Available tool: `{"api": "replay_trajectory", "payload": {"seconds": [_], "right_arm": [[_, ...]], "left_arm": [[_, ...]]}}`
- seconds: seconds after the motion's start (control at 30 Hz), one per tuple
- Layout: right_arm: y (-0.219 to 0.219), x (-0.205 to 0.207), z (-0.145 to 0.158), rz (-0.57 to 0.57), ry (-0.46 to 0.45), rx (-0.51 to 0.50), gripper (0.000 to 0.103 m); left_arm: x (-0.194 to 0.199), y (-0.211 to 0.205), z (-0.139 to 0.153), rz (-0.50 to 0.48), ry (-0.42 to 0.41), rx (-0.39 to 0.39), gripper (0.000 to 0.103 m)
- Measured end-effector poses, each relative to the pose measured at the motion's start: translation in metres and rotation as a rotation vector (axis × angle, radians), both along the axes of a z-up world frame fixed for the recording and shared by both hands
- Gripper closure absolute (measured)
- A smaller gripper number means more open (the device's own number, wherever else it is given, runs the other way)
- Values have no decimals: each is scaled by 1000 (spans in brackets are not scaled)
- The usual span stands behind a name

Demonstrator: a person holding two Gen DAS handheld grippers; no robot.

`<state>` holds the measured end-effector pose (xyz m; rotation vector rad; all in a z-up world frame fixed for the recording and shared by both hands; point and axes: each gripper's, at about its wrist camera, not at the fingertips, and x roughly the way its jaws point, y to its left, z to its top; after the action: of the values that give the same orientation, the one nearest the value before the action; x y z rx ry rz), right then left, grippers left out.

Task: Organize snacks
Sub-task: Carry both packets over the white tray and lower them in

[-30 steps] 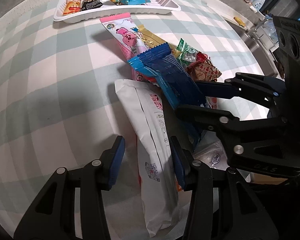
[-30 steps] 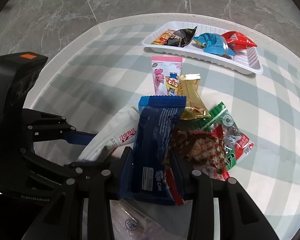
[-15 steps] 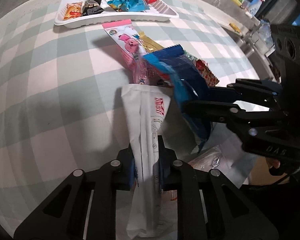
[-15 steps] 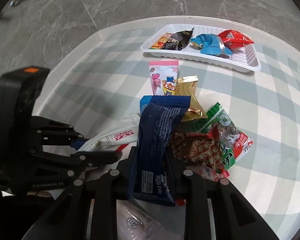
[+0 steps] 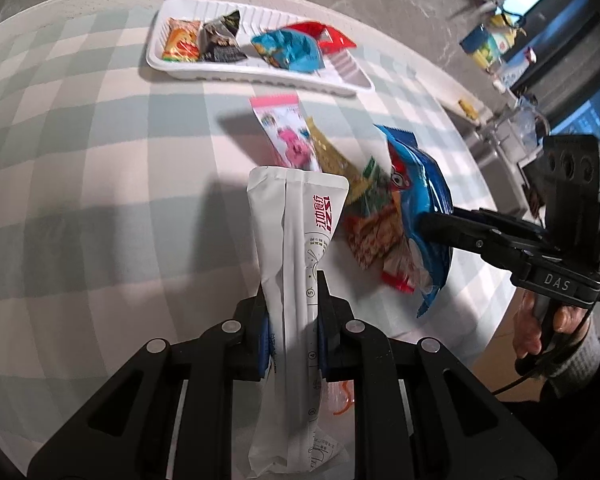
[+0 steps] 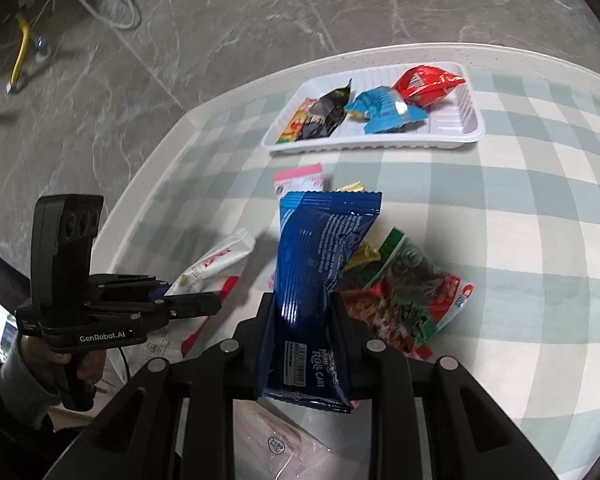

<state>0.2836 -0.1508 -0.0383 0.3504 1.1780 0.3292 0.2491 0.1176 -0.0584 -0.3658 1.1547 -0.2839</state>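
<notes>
I am seeing the white tray (image 5: pixel 260 78) sitting well ahead of both tools, four snacks in it. Since a second ago, my left tool (image 5: pixel 291 322) has closed on the white packet (image 5: pixel 296 248), and my right tool (image 6: pixel 305 334) is lifting the blue roll-cake packet (image 6: pixel 320 264) clear of the pile; both look ready for carrying to the tray.

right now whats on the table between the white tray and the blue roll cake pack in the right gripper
In the right wrist view, a pink snack packet and a gold wrapper's tip lie on checked cloth between the white tray and the blue roll cake pack.
</notes>
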Motion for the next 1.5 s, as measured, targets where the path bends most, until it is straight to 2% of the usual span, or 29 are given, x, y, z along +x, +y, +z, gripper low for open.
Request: {"api": "replay_trajectory", "payload": {"seconds": [0.47,0.9,1.2,1.5], "right_arm": [[-24,35,12,-63,-16,40,75],[-37,98,19,-80,-34,33,75],[-38,160,7,-74,-23,34,75],[-26,214,-14,-55,7,20,75]], "left_arm": [[44,34,24,60,-53,-28,88],[110,62,41,80,-85,-43,88],[172,83,44,106,-95,-38,88],[233,102,34,122,-88,-16,88]]}}
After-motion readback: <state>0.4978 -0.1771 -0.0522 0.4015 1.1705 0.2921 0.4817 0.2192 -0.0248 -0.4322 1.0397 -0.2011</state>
